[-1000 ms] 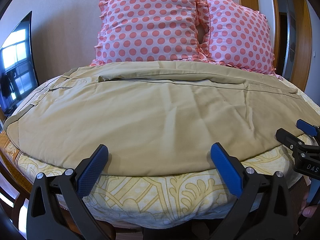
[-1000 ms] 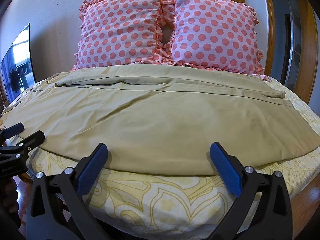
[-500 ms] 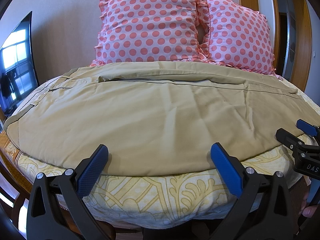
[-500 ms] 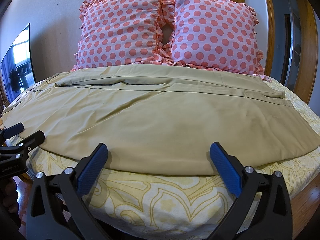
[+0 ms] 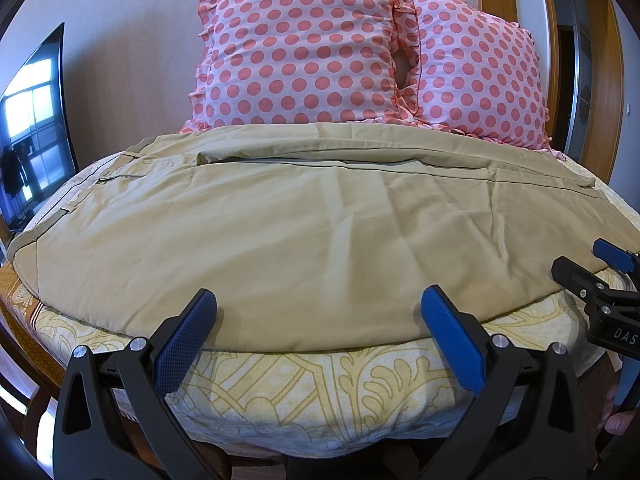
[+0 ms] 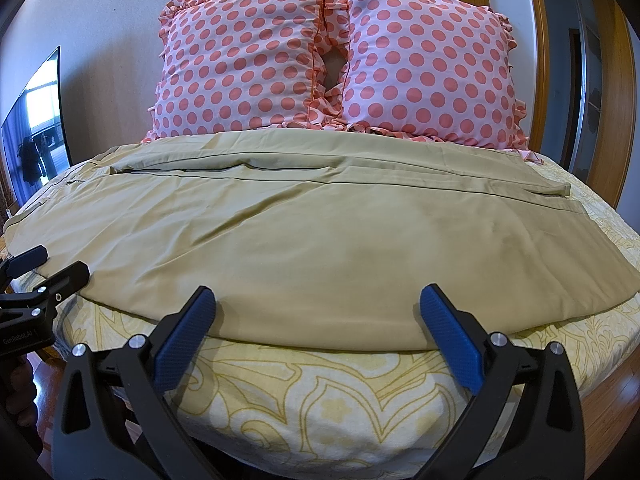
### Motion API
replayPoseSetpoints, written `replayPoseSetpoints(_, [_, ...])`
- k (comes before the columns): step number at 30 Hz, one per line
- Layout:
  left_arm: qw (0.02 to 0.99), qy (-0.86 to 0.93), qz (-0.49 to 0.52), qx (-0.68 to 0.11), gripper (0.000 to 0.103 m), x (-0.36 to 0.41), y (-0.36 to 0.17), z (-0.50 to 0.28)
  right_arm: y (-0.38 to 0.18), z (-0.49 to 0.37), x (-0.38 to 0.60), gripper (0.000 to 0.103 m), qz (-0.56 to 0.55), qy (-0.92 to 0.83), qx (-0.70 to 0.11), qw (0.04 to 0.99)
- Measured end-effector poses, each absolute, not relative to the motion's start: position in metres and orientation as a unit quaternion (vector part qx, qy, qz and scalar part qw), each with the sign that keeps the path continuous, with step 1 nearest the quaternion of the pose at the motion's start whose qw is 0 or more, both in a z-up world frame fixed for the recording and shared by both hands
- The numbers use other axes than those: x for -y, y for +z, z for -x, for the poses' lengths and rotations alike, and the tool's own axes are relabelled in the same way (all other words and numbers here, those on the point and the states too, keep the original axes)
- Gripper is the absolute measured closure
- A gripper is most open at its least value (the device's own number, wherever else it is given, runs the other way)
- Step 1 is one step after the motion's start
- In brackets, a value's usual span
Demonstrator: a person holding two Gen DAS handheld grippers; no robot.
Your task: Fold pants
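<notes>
Meanwhile, nothing has changed since a second ago; left gripper [image 5: 318, 322] and right gripper [image 6: 316, 320] hover released before unfolded pants [image 5: 300, 232]; folding not begun.

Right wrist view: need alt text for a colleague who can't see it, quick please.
Khaki cotton pants lie spread flat across a bed with a yellow patterned sheet, waistband to the left. The open right gripper hovers at the near edge, holding nothing; the left gripper shows at far left. Two pink polka-dot pillows stand behind.
</notes>
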State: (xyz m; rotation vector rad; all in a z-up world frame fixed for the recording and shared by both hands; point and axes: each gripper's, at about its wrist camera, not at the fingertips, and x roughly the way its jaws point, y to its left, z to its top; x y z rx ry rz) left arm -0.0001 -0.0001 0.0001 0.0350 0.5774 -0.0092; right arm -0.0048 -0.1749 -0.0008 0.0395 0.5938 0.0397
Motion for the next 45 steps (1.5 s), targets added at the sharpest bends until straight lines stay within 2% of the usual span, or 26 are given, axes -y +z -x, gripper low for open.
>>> replayPoseSetpoints(40, [0.958,-0.006,-0.018,-0.287,0.001,0.0,0.0,0.0,-0.002,0.012,0.175,0.002,-0.019,0.019,-0.274,0.961])
replayPoseSetpoints(45, [0.953,-0.018,-0.005,-0.303,0.001,-0.006,0.011,-0.012,0.026,-0.004,0.2,0.002,-0.028,0.05,-0.308,0.95])
